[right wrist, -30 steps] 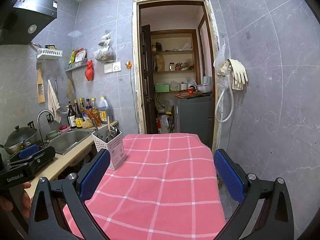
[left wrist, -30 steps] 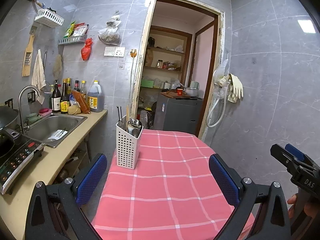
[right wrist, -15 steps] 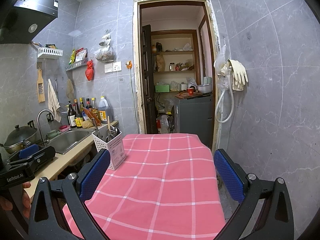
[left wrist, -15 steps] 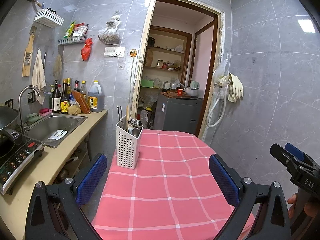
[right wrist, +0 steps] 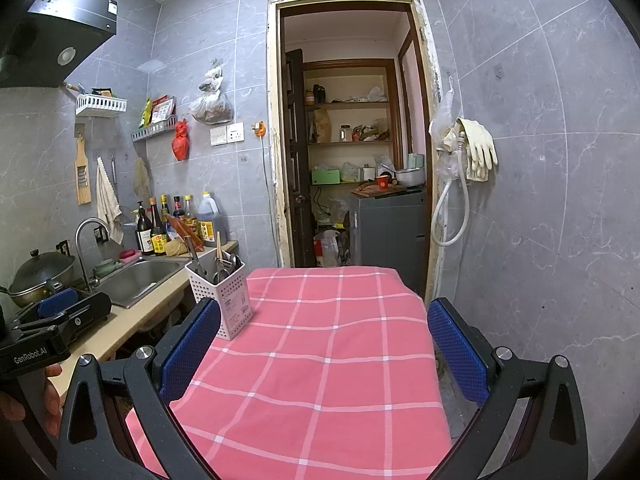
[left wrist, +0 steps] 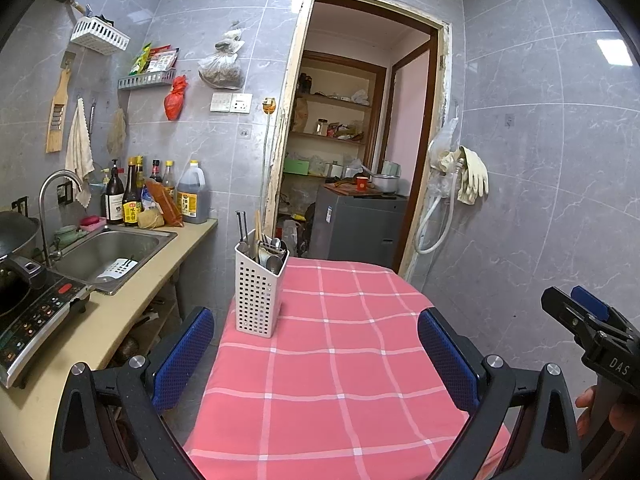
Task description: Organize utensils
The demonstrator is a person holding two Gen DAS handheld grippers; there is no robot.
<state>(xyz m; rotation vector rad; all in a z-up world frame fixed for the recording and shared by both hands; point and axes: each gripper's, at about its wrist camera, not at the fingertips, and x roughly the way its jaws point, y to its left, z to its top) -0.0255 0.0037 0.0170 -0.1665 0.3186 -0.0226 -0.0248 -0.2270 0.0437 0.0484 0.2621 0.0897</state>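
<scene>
The utensils (left wrist: 267, 245) stood bunched in a white holder (left wrist: 258, 288) at the near-left corner of the pink checked table (left wrist: 344, 364), beside the sink counter (left wrist: 120, 308). No loose cutlery showed on the cloth, so sorting looked either finished or not begun. The left gripper (left wrist: 316, 354) and right gripper (right wrist: 326, 346) both hung spread wide, empty, short of the holder.

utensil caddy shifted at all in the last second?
No. In the left wrist view the white utensil caddy sits at the same spot on the pink tablecloth's grid lines and against the counter edge as before.
</scene>
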